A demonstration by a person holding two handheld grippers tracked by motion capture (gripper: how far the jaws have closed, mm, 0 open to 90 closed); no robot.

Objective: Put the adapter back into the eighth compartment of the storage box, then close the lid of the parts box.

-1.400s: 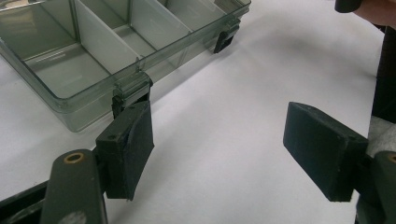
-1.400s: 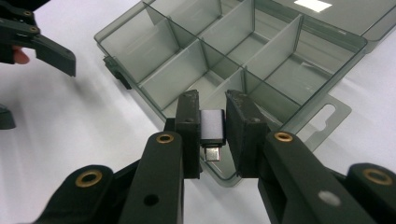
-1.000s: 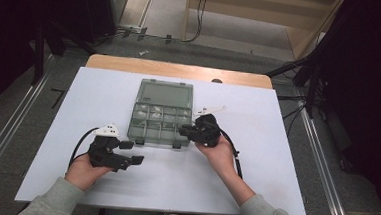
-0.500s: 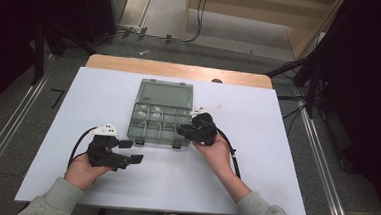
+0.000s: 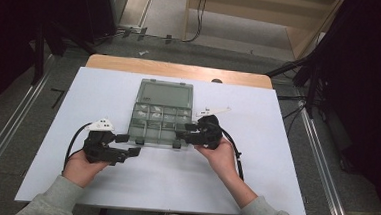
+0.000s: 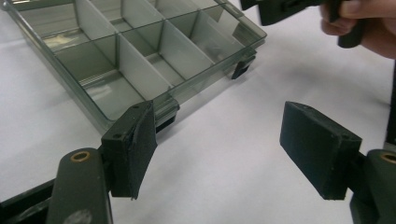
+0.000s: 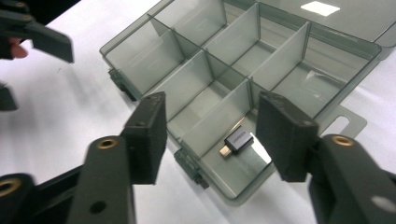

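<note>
**Small adapter lies in corner compartment as right jaws part above it**

A small grey metal plug adapter [image 7: 238,141] lies flat on the floor of the near corner compartment of a clear smoky-grey plastic organiser box [image 7: 299,79], as the right gripper view shows. Its long axis runs on a diagonal in that view, the narrow silver connector tip pointing down and to the left toward the box's front wall, the wider block-shaped body toward the upper right. The body is dark grey with a faint line of pale lettering on its top face; the tip is brighter and slimmer. It touches neither divider clearly enough to tell.

The right gripper [image 7: 210,135], black with flat padded jaws, hangs just above that compartment; its jaws have just been opening and now stand apart, with the adapter seen between them but untouched by either pad. In the high view the same right gripper [image 5: 189,132] sits at the box's front right corner, held in the person's right hand [image 5: 220,157].

The left gripper [image 6: 219,140] rests just beside the box's front left corner, its jaws wide apart over bare white table [image 6: 224,186] and gripping nothing; one pad stands close to the box's black latch [image 6: 163,122]. The organiser box's lid [image 5: 167,93] lies folded back, flat on the table.
</note>
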